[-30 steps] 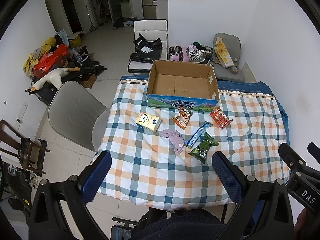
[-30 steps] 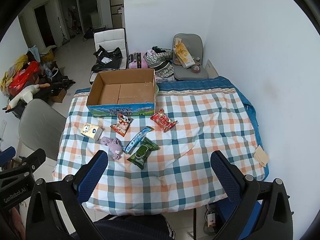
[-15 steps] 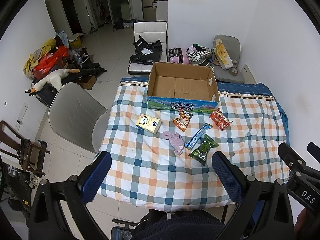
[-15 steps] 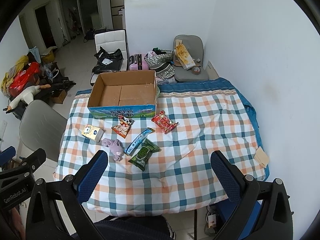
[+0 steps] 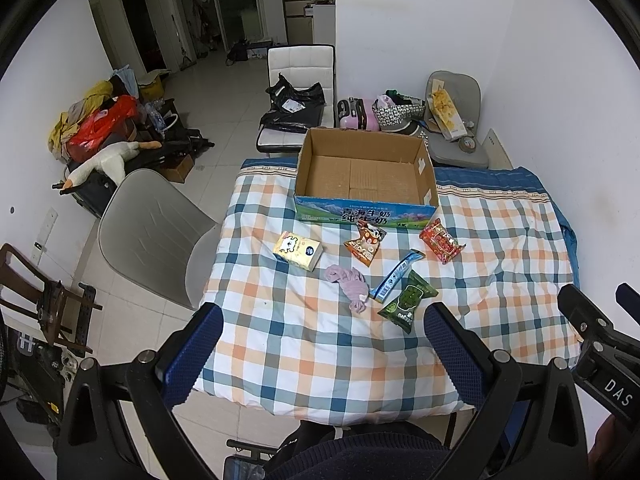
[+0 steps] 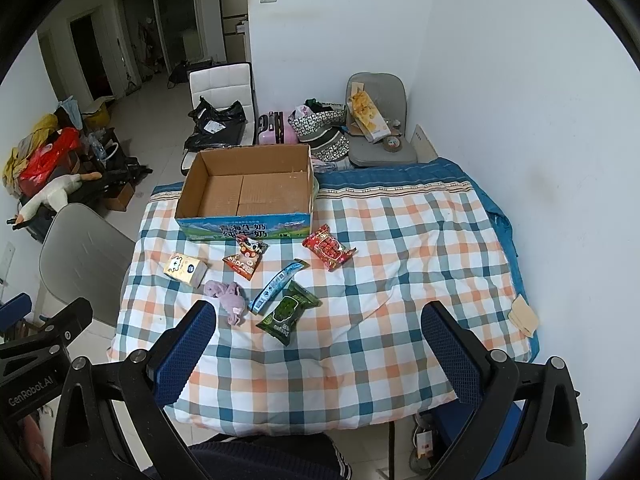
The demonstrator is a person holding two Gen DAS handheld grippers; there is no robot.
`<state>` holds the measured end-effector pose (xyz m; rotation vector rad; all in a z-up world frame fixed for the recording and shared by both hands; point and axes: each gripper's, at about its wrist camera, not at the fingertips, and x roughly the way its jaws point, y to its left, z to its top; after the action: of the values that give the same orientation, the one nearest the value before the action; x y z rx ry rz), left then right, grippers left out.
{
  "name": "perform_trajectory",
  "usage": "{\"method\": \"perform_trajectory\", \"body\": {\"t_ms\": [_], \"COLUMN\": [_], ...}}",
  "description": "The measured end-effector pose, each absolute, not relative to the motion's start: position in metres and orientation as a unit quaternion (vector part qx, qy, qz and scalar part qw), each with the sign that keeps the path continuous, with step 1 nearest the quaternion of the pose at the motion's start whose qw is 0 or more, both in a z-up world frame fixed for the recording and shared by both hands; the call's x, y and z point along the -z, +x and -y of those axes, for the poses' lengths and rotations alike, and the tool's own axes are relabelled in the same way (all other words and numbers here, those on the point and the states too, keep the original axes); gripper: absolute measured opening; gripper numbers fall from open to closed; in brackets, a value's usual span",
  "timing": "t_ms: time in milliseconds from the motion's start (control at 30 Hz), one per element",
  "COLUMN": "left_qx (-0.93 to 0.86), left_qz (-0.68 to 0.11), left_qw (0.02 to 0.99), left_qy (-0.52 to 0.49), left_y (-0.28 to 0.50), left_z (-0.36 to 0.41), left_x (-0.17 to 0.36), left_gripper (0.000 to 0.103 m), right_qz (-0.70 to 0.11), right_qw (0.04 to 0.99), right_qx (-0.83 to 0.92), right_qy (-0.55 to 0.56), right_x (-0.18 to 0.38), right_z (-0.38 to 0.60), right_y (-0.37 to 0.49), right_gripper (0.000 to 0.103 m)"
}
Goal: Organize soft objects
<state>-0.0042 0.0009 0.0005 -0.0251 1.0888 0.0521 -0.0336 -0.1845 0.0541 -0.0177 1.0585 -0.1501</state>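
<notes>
- Both cameras are sitting a little higher and further back than one second ago, so the table is looking slightly smaller; the objects on the table are lying in the same places.
- The left gripper (image 5: pixel 322 344) is hanging wide open over the near edge of the checked cloth (image 5: pixel 500 248), and it is holding nothing.
- The right gripper (image 6: pixel 318 342) is also standing wide open and empty, above the same near edge.
- The cardboard box (image 5: pixel 364 178) is waiting empty at the far side of the table.
- In front of the box are lying a yellow tissue pack (image 5: pixel 298 251), an orange snack bag (image 5: pixel 366 242), a red snack bag (image 5: pixel 441 240), a blue stick packet (image 5: pixel 397 275), a green snack bag (image 5: pixel 408 301) and a purple cloth (image 5: pixel 349 283).
- The purple cloth is lying crumpled in the middle, just beside the blue stick packet; whether they are touching, I cannot tell.
- I am judging that the cloth is light and limp, so it will sag and fold; pinching it at the thick bunched middle looks safest.
- The snack bags are looking light, puffy and slippery; taking one across the middle, not at the thin sealed end, seems better to me.
</notes>
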Motion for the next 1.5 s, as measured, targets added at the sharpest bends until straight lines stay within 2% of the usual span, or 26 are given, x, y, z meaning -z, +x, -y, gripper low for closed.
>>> {"method": "perform_trajectory", "body": {"t_ms": [1300,1433,1500], "left_qx": [-0.026,-0.025,-0.025], "left_qz": [-0.51,-0.521,-0.54], "left_qw": [0.859,0.852,0.84], "left_qy": [-0.018,-0.037,-0.045], "left_y": [0.012,0.046,0.071], "left_z": [-0.02,-0.021,-0.023], "left_x": [-0.017,0.001,0.026], "left_gripper": [0.103,0.103,0.103], "right_qz": [-0.501,-0.517,-0.539], "right_qw": [0.863,0.853,0.84], "right_qx": [0.07,0.063,0.061], "right_qy": [-0.005,0.019,0.035], "right_x": [-0.058,-0.047,-0.026], "right_z": [0.183,0.189,0.199], "right_y": [-0.027,-0.012,0.005], "right_gripper": [0.103,0.103,0.103]}}
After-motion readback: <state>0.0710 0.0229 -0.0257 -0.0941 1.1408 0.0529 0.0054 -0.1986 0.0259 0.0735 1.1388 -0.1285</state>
